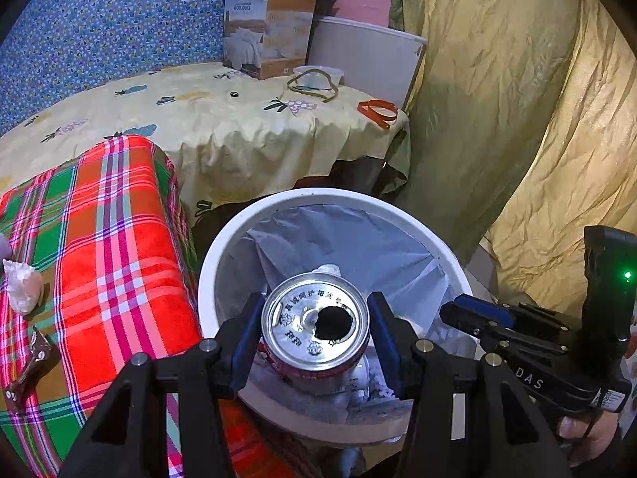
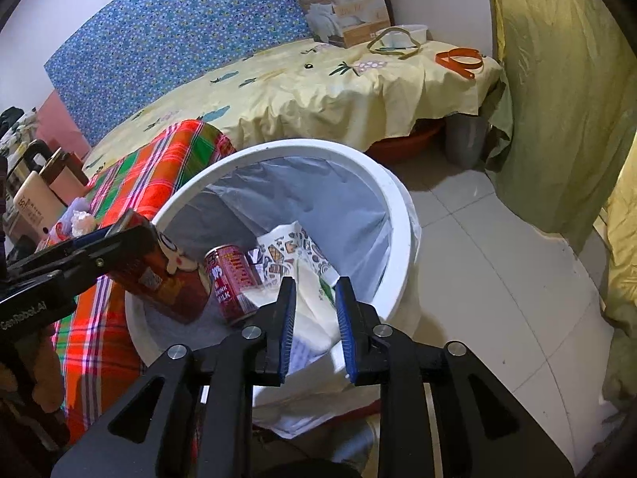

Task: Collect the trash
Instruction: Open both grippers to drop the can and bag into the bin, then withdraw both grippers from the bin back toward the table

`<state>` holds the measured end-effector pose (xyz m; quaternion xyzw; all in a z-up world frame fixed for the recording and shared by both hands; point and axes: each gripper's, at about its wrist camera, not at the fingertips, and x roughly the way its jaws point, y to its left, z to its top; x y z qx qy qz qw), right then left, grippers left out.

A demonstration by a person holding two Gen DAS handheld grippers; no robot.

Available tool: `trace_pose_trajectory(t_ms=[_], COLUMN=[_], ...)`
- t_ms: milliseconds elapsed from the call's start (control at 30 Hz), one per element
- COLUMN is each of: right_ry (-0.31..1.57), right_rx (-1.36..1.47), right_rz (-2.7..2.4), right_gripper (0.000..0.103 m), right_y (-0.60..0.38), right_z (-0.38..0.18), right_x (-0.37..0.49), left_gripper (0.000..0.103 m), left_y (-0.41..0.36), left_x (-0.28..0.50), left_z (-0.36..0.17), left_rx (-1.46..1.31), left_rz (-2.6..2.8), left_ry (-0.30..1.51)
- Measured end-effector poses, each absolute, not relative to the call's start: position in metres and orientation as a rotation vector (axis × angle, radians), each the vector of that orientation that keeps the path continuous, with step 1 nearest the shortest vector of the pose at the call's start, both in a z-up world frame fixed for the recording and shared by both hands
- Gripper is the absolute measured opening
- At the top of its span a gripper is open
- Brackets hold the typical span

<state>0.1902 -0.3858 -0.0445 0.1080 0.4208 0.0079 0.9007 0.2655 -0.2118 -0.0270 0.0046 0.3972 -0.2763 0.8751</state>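
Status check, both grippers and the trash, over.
Left gripper shut on red can, over white bin. Right gripper open above bin. Second can already inside. Nothing blocking.

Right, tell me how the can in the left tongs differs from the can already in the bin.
The held can hangs above the white bin, gripped by the left tongs; the loose can lies tilted among the trash inside. The held can shows a cartoon face, the loose one bold lettering. Both are red drink cans.
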Motion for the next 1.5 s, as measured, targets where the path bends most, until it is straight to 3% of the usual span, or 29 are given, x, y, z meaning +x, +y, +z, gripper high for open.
trace_pose_trajectory(t_ms=[867,1200,1500], right_ry=[0.779,0.759,0.794], right_rx=[0.227,0.203,0.174], right_rz=[0.163,0.244,0.298], right_gripper=[0.029,0.036,0.037], right_y=[-0.342,-0.316,-0.295], right_z=[-0.016,-0.01,-0.011], right_x=[0.166,0.158,0.155], left_gripper=[0.055,0.055,0.055], left_y=[-0.137,-0.103,-0.077], left_x=[0.217,0.192,0.177], left_z=[0.003,0.004,0.003], left_rx=[-0.057,-0.061,-0.063], left_rz=[-0.462,-0.388,-0.323], left_ry=[0.723,0.689,0.678])
